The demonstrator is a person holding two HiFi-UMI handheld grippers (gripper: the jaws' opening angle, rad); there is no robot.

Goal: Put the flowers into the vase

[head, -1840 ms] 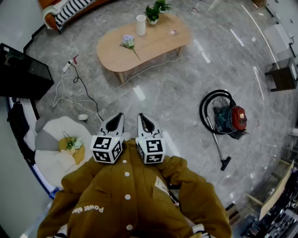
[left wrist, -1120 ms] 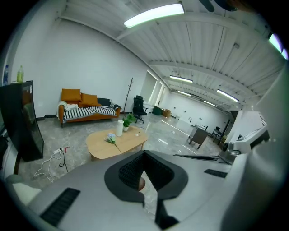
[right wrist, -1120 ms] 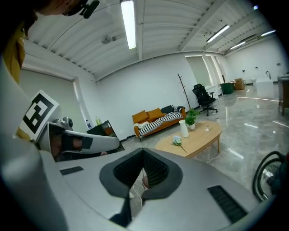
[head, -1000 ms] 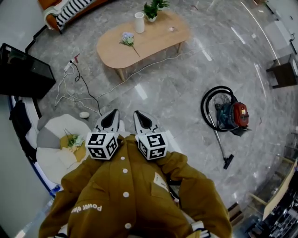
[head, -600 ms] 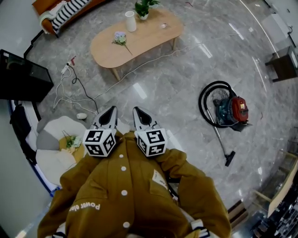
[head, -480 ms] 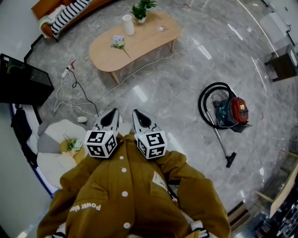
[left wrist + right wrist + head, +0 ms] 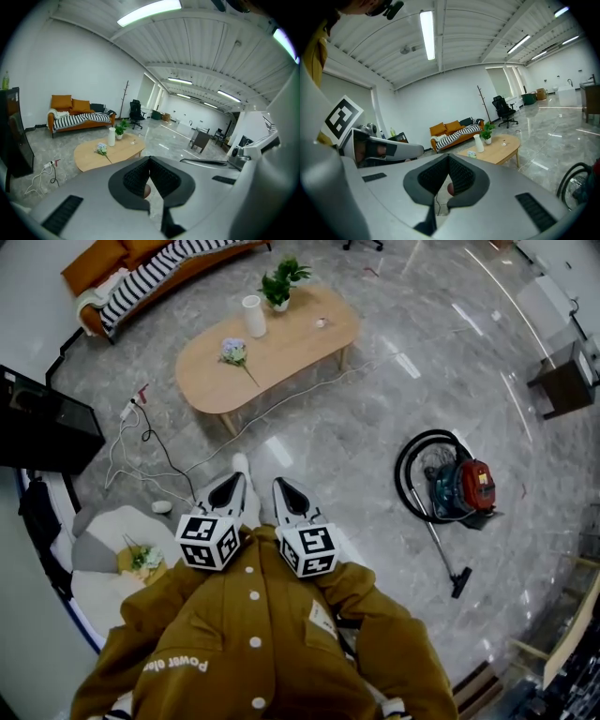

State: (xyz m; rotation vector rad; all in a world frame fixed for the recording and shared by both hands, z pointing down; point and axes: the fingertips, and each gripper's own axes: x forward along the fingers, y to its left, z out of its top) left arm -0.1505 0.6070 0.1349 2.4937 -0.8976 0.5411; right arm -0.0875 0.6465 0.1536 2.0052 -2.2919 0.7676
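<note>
Though only the gripper views catch the coat stand (image 7: 125, 96), left tongs (image 7: 231, 486) and right tongs (image 7: 286, 491) are closed, empty; flowers (image 7: 232, 352) lie on the counter (image 7: 300, 334) at twelve o'clock near the vase (image 7: 252, 316), vacuum cleaner (image 7: 461, 486) at three.

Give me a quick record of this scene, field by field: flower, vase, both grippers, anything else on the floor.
flower: lying flat on the wooden table, flower not in the vase
vase: white vase upright on the same table, just beyond the flower
left gripper: left gripper jaws together, nothing held, well short of the table
right gripper: right gripper jaws together, nothing held
floor: vacuum cleaner off to the right
</note>
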